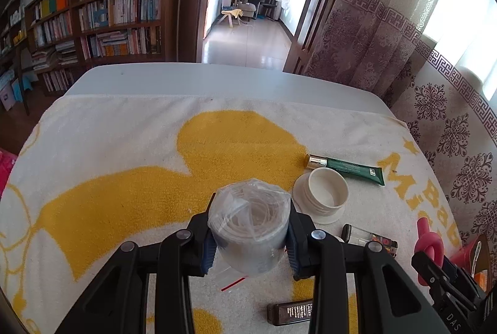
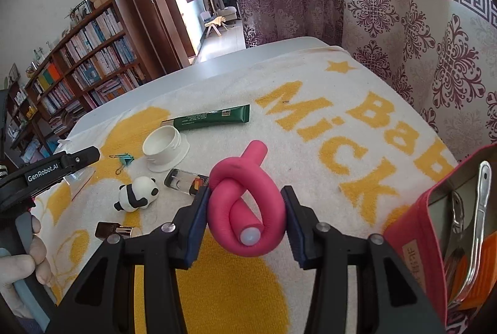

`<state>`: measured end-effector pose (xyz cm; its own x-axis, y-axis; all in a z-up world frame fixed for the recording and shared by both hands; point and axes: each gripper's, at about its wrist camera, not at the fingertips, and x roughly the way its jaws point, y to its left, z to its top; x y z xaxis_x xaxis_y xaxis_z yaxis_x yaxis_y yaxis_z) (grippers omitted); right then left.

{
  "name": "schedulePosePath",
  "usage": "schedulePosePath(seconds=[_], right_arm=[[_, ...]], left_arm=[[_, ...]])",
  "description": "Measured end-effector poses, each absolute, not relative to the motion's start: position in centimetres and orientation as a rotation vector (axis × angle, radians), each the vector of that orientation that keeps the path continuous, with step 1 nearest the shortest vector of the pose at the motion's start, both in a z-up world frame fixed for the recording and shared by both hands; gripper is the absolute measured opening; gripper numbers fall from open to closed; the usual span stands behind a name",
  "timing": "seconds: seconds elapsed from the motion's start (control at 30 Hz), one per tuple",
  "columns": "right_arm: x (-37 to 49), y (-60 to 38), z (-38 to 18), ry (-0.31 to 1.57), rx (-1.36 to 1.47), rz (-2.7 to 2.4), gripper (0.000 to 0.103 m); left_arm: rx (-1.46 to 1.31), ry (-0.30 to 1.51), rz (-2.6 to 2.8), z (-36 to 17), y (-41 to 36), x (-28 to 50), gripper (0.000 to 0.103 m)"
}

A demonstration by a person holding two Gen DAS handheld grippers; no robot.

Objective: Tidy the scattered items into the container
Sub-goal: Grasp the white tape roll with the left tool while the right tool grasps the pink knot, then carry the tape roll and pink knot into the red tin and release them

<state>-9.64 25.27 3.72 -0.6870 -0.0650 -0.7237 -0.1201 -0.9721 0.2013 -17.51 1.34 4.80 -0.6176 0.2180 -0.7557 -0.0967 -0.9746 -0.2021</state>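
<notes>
The red container (image 2: 416,228) is cut off at the lower right of the right wrist frame, its contents hard to make out. Centre frame, the right gripper (image 2: 245,209) has its jaws clamped on a knotted pink foam roller (image 2: 245,194). The left gripper (image 1: 250,236) grips a clear bag-wrapped roll (image 1: 248,225) at the centre of its own view.

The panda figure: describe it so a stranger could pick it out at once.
Start at the white and yellow towel covering the table. Near its left side, just this side of the white jar and left of the clear bottle, lies the panda. It is the only animal shape there: small, rounded, black and white.
</notes>
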Motion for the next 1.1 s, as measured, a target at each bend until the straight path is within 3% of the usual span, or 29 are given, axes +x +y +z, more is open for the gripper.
schedulePosePath(seconds=[0.5, 1.1], right_arm=[[-2.2, 25.4, 8.4, 0.280, -1.086, 2.892, 0.050], [9.6, 34.3, 10.7, 0.271, -0.915, 2.762, 0.050]], left_arm=[[-1.150, -0.181, 2.608, 8.0, 4.2, -14.8, 0.038], [-1.041, 0.076, 2.369, 9.1, 15.0, -6.4, 0.038]])
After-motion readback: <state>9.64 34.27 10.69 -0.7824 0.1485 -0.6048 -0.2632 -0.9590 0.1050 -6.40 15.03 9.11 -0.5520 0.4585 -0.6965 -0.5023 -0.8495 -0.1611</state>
